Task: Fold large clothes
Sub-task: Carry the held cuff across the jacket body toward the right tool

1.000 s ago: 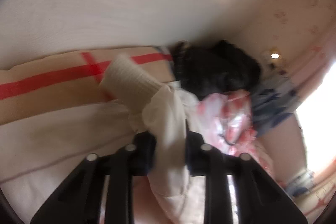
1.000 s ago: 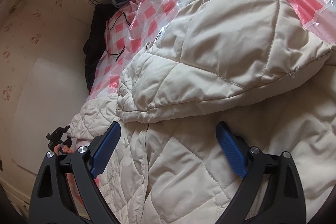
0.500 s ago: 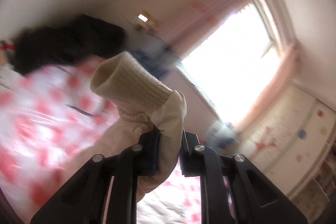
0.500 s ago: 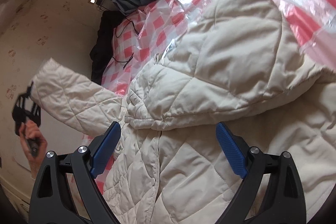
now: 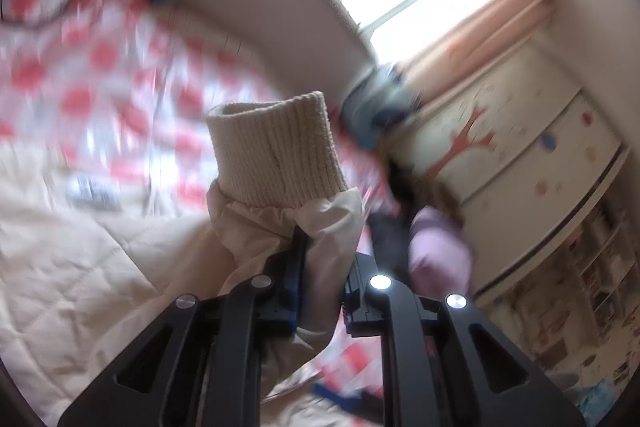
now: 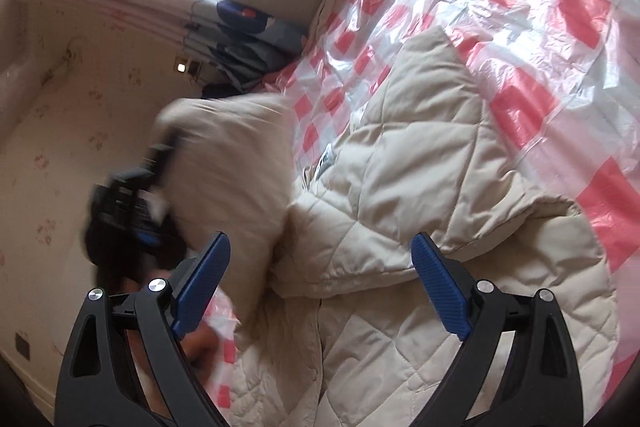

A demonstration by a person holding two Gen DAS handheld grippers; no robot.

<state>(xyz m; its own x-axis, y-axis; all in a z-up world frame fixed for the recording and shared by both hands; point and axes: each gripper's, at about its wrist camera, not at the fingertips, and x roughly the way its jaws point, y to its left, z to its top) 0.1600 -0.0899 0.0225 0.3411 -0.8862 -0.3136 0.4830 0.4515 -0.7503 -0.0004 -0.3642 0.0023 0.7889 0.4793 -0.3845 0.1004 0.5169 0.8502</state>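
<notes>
a cream quilted jacket (image 6: 420,187) lies spread on a bed covered in red-checked plastic sheet (image 6: 540,27). the left gripper (image 5: 320,279) has its jaws clamped on the sleeve (image 5: 312,227) just below the ribbed cuff (image 5: 276,151), held up in the air; the right gripper (image 6: 320,283) hovers over the jacket body, jaws wide apart. puffy, light and soft, likely slippery — best taken at seams or cuffs.

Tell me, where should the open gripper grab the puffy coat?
Probably the folded top flap's loose edge of the coat, approached from the near side by the right gripper. That edge lies raised between its open jaws; the left gripper already holds the sleeve.
</notes>
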